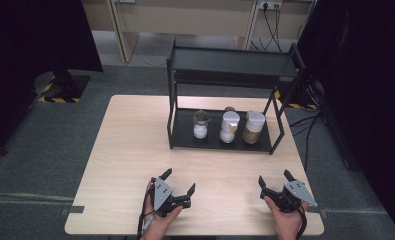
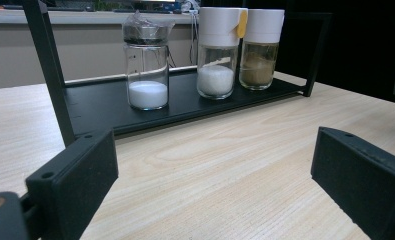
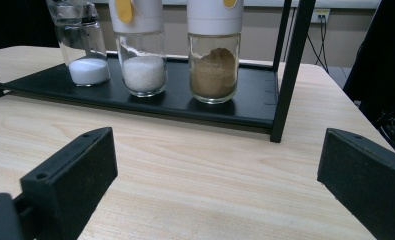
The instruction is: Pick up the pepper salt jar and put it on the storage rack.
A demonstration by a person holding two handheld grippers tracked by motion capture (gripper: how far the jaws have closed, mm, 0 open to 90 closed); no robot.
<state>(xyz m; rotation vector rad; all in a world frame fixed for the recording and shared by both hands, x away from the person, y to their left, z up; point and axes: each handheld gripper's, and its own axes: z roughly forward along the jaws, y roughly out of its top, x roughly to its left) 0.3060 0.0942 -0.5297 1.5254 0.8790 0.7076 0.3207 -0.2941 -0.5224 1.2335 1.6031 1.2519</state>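
While I hold both tools low over the near edge of the desk (image 1: 135, 145), this is how things stand:

Left hand-held gripper (image 1: 177, 186): jaws spread wide, nothing between them, just above bare wood.
Right hand-held gripper (image 1: 275, 180): jaws wide apart too, gripping nothing.
Rack (image 1: 225, 142): black, two-tiered, at the far middle of the desk, well apart from both tools.
Jars: three upright in a row on the lower shelf.
Left jar (image 2: 146, 70): white powder, dark cap.
Middle jar (image 2: 217, 52): white grains, white cap.
Right jar (image 3: 215, 55): brown powder, white cap.
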